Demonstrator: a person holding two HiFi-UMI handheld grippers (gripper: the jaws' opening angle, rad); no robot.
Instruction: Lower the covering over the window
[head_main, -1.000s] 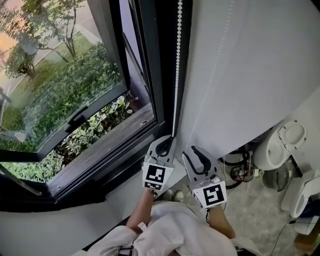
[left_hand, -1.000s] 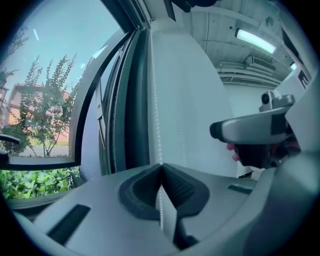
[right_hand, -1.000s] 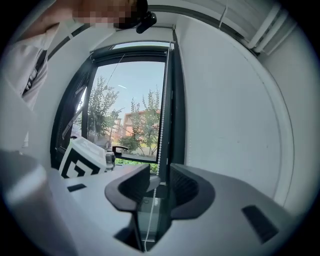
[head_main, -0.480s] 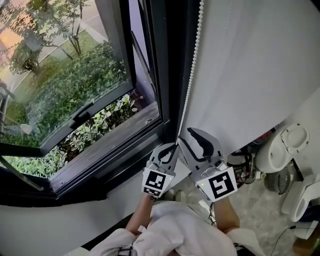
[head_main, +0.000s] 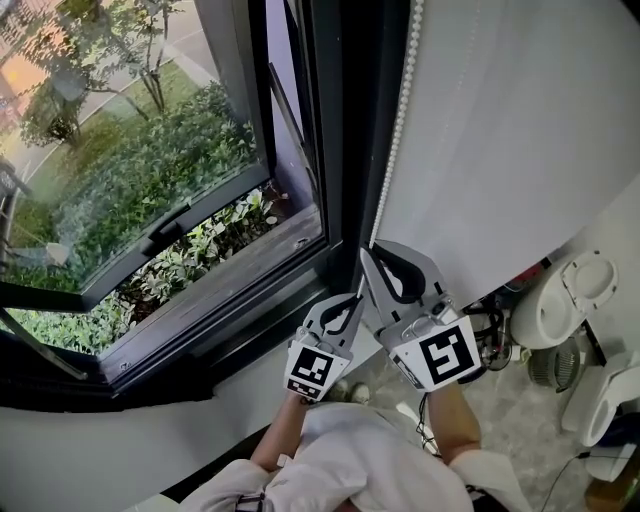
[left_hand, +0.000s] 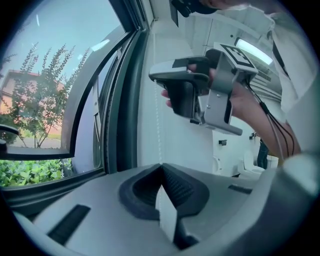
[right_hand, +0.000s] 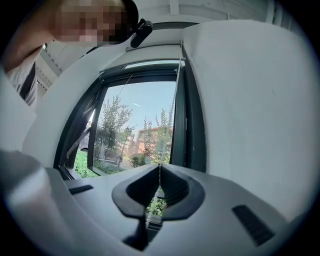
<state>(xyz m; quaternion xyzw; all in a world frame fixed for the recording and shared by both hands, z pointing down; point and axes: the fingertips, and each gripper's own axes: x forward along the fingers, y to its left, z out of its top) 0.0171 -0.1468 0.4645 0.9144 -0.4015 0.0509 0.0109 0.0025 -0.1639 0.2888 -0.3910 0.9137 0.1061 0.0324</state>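
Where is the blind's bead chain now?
In the head view, the bead chain hangs right of centre between the window frame and the white wall; its lower end runs into the right gripper, whose jaws have just closed on it.

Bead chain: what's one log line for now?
left gripper: shut on white beaded pull chain | right gripper: jaws just closed on chain, above left | dark-framed glass window: uncovered
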